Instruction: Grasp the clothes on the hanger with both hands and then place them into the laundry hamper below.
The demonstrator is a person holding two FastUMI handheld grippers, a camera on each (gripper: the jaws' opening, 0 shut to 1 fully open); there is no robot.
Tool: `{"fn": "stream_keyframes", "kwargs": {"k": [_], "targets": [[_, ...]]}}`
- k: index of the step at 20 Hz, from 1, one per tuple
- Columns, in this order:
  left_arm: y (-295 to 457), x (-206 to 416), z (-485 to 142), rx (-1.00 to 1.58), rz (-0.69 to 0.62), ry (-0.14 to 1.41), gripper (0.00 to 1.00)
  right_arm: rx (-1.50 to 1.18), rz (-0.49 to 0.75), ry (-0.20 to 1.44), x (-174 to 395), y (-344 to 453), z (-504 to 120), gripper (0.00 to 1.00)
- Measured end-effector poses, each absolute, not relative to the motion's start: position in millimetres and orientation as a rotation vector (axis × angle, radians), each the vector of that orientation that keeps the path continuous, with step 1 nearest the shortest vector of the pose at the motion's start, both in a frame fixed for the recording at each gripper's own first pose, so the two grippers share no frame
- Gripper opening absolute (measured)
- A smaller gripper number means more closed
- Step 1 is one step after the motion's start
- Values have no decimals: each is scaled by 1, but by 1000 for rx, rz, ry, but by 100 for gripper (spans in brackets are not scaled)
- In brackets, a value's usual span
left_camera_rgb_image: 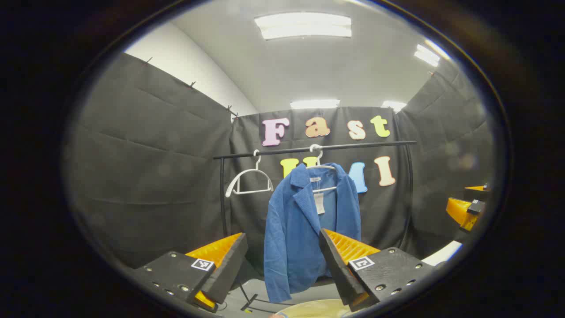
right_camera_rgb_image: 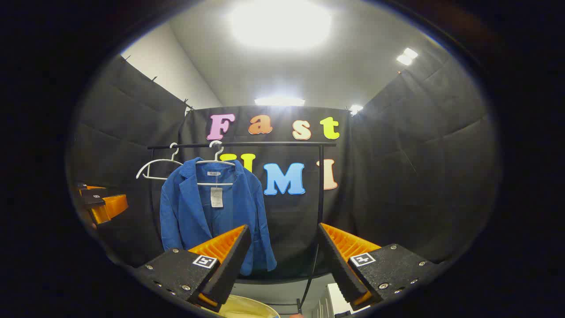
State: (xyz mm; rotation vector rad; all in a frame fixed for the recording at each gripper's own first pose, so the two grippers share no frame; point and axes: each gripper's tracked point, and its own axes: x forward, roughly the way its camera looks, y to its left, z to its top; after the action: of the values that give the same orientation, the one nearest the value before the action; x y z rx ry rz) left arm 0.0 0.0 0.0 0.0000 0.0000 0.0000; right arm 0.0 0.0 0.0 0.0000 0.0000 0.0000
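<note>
The laundry hamper (left_camera_rgb_image: 315,309) is cut off at the bottom edge of the left gripper view: a pale yellowish curved rim shows, interior not visible, contents cannot be told. The right gripper view catches the same rim (right_camera_rgb_image: 247,308), again cropped. The blue jacket (left_camera_rgb_image: 304,225) hangs on a white hanger (left_camera_rgb_image: 320,165) from the black rail (left_camera_rgb_image: 315,149), front open, a paper tag (left_camera_rgb_image: 318,203) dangling at the collar; print too small to read. Its lower right part is hidden behind a finger of the left gripper (left_camera_rgb_image: 282,269), whose fingers stand wide apart with nothing between them, well short of the jacket. An empty white hanger (left_camera_rgb_image: 248,181) hangs beside it on the rail. At the right edge of the left gripper view the right gripper (left_camera_rgb_image: 465,207) shows partly, cropped. The right gripper view shows the rail's right upright post (right_camera_rgb_image: 321,190), and the jacket (right_camera_rgb_image: 212,216) off to the left. The right gripper (right_camera_rgb_image: 282,265) has its fingers spread, nothing held. The left gripper (right_camera_rgb_image: 101,205) shows at the left edge, partly cut off.
</note>
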Motion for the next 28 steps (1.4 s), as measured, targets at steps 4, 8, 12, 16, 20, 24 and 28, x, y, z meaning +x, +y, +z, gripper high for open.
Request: {"fn": "stream_keyframes", "kwargs": {"k": [4,8,12,16,20,24,28], "targets": [[10,-3,-3,11,6,6,94,-8,-17,-4,-3,-4,0,93],[11,-1,-8,13,-7,13,94,-10,-37,-5,-6,-7,-2,93],[16,7,-14,1,-14,24,94,-9,-46,25,-5,-4,-11,93],[26,16,-9,8,-29,9,93,-13,-68,22,1,3,-8,93],[37,23,-5,4,-58,-5,95,-23,-95,-6,1,11,3,93],[45,30,5,7,-94,-16,93,-46,-120,-22,3,12,13,93],[41,39,20,18,-103,-42,94,-44,-120,-19,20,11,26,93]]}}
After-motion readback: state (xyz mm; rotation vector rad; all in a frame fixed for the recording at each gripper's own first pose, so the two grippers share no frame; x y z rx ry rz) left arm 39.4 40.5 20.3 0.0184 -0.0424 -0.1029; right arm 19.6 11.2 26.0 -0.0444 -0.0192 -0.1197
